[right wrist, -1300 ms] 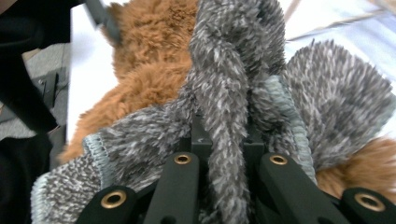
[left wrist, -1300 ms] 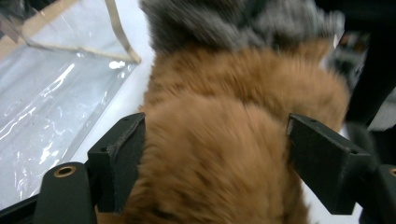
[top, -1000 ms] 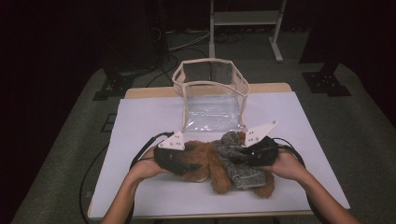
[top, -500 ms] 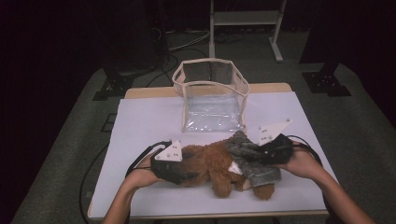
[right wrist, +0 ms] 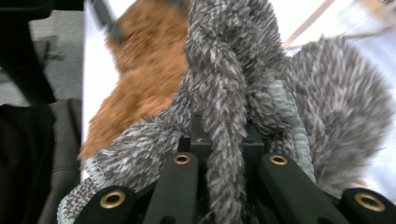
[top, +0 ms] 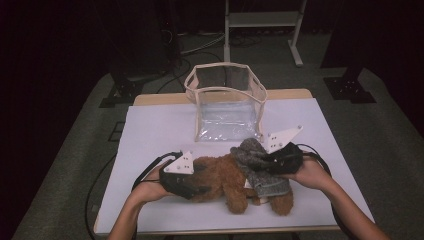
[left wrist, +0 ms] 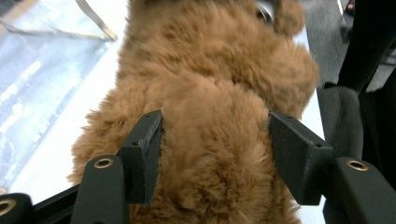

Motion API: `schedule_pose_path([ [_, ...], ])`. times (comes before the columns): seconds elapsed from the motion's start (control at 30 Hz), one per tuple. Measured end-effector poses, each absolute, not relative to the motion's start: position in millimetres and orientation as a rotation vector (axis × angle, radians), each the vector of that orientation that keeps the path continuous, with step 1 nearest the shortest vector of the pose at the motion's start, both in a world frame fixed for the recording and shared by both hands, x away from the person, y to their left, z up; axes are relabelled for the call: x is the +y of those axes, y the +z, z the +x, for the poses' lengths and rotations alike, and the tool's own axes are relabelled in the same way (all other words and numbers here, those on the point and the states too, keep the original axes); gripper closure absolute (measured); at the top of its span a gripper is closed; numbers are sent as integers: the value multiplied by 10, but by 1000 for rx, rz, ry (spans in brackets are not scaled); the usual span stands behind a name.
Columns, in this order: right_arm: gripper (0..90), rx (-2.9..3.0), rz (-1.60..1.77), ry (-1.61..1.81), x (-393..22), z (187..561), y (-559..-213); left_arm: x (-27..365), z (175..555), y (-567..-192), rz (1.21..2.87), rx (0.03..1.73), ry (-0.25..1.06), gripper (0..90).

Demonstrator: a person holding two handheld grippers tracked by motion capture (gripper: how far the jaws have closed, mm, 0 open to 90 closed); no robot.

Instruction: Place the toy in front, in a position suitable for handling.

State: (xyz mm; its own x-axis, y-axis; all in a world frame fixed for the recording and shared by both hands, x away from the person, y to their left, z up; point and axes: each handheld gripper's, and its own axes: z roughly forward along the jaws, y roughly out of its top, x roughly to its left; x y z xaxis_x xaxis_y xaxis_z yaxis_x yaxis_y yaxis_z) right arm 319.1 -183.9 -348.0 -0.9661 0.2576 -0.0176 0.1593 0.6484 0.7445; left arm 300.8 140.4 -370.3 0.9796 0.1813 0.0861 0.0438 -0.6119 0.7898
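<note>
High view: the brown plush toy [top: 225, 180] lies lengthwise across the white surface [top: 150, 130] near its front edge, a clear bag [top: 227, 107] just behind it.

Left gripper view: the left tool [left wrist: 215, 154] clamps the toy's fur.

Right gripper view: the right tool [right wrist: 219, 154] pinches the grey fuzzy garment [right wrist: 233, 70] on the toy.

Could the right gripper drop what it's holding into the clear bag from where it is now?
Probably yes. The right gripper is shut on the grey garment, and the clear bag stands open-topped just beyond it with nothing between. But the garment still lies on the teddy bear.
</note>
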Motion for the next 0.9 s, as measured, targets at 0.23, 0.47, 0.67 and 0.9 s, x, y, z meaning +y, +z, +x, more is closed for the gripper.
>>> schedule_pose_path([
  [0.23, 811, 2795, 312, 1169, -1900, 3007, -3641, 1367, 3166, -3627, 2240, 239, 208, 413],
  [0.47, 809, 2774, 276, 1185, -1782, 3035, -3436, 1315, 3153, -3727, 2247, 229, 146, 429],
  [0.67, 808, 2763, 216, 1153, -1398, 3188, -3372, 1313, 3094, -3727, 2270, 211, 165, 430],
  [0.9, 808, 2766, 303, 1170, -1748, 3234, -3396, 1319, 3064, -3744, 2255, 206, 169, 430],
])
